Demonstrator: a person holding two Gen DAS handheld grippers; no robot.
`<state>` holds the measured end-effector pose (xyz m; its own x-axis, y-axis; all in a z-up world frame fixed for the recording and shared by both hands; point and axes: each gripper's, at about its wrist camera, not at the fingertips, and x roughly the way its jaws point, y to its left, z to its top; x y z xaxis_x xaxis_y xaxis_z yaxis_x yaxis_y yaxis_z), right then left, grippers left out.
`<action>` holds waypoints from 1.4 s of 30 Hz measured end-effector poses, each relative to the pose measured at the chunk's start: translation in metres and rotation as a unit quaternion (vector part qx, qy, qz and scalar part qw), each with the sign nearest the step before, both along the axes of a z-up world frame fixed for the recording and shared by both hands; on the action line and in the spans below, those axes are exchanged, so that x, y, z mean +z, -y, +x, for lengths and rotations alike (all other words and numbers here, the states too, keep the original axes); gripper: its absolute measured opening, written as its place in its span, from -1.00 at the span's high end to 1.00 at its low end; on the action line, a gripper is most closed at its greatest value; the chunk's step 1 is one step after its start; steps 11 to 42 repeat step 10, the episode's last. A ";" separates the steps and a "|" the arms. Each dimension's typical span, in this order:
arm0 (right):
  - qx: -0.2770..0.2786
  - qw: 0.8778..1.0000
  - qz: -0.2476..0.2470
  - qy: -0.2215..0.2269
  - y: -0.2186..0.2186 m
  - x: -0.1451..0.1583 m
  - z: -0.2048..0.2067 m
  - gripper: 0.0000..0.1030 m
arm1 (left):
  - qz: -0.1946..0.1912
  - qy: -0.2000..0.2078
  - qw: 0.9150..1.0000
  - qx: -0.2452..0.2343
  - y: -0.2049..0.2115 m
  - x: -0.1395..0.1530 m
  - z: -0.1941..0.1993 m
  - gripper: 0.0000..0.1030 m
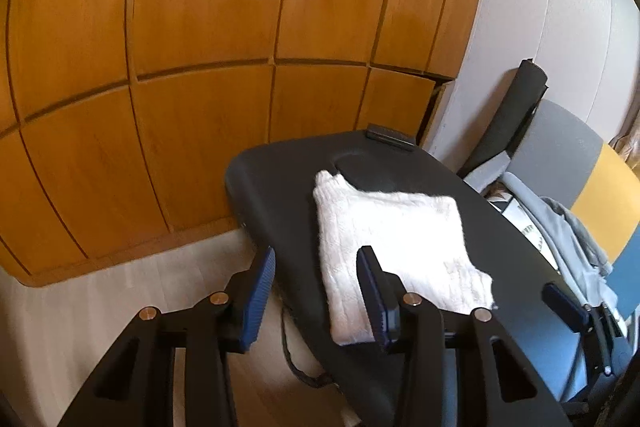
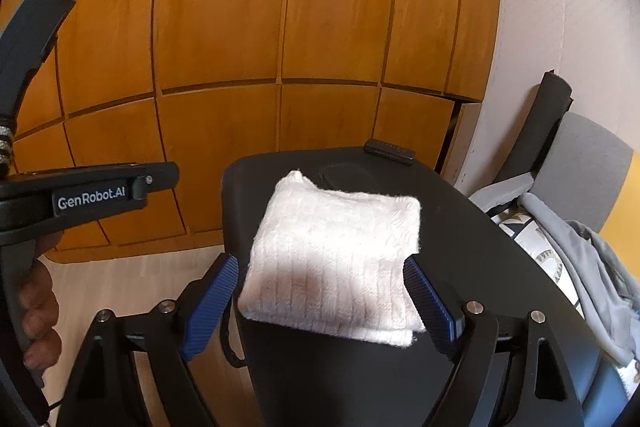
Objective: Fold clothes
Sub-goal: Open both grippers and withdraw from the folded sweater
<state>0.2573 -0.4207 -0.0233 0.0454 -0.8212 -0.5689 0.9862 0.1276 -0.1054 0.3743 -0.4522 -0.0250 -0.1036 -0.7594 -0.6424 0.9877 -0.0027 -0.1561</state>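
A white knit garment [image 1: 394, 247] lies folded into a thick square on the black padded table [image 1: 280, 187]; it also shows in the right wrist view [image 2: 336, 255]. My left gripper [image 1: 316, 295] is open and empty, above the table's near left edge, its right finger in front of the garment's near side. My right gripper [image 2: 320, 307] is open and empty, held above and short of the garment's near edge, fingers spread about as wide as the fold. The left gripper's body [image 2: 92, 195] shows at the left of the right wrist view.
A wood-panelled wall [image 1: 180, 47] stands behind the table [image 2: 460, 227]. A chair [image 1: 580, 163] to the right holds grey clothes [image 1: 576, 231], also seen in the right wrist view [image 2: 592, 267]. A small black object [image 1: 390, 137] lies at the table's far edge. Pale floor [image 1: 120, 287] lies left.
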 end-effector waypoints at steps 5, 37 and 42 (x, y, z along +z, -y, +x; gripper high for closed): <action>0.001 1.000 0.010 0.001 0.000 -0.007 -0.001 -0.67 | -0.011 0.012 1.000 0.006 0.001 -0.002 -0.005 0.17; 0.003 1.000 0.016 0.002 -0.003 -0.011 -0.003 -0.67 | -0.022 0.019 1.000 0.006 -0.003 0.001 -0.010 0.17; 0.003 1.000 0.016 0.002 -0.003 -0.011 -0.003 -0.67 | -0.022 0.019 1.000 0.006 -0.003 0.001 -0.010 0.17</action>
